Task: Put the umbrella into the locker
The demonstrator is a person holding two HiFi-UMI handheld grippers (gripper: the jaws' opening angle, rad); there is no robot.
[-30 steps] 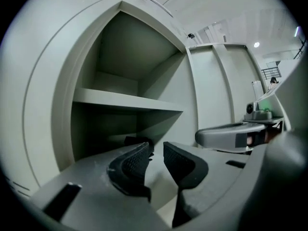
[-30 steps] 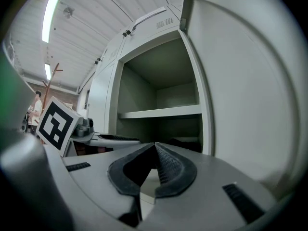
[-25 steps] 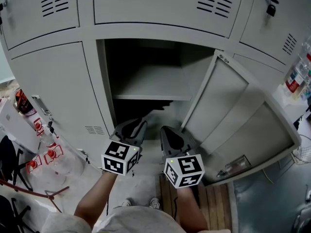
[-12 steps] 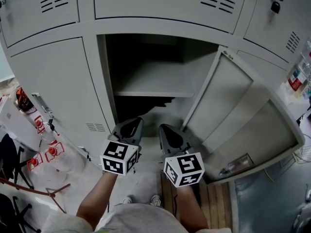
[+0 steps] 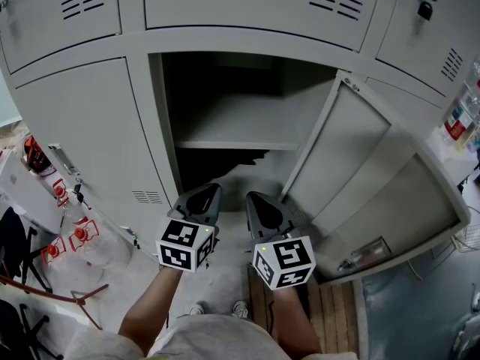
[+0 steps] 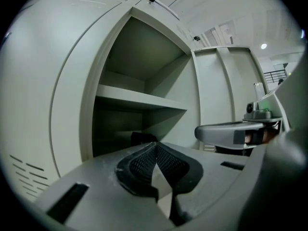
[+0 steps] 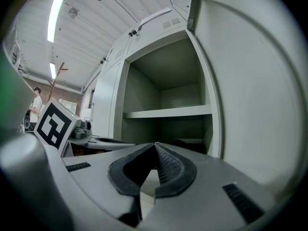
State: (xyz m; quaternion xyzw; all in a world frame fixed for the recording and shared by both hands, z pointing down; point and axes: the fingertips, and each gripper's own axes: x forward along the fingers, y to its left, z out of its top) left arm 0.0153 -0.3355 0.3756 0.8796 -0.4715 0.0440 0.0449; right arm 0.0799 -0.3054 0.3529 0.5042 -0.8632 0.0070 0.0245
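Compared with a second back, the only real change was the left gripper [image 5: 204, 195]: its jaws had been a bit apart and were now pressed together with nothing in them, and the head camera had shifted a hair. Biggest thing in shot was the grey locker [image 5: 307, 103], one bay in a bank of them, standing open with its door [image 5: 367, 186] swung out to the right. Inside, a shelf [image 5: 240, 130] split it into an upper and a lower compartment. Both grippers were held side by side just in front of the opening, pointing in, pretty much level. The right gripper [image 5: 256, 201] had its jaws together too, tips touching, nothing between them. The umbrella [image 5: 217, 167] was, as far as I could tell, the dark shape lying on the floor of the lower compartment, under the shelf and toward the back; too dark to make out any detail. It sat apart from both sets of jaws. Off to the left, some clear bottles with red labels [image 5: 75, 242] stood low down beside the lockers, and a small dark lock [image 5: 424, 7] hung on a door at upper right.
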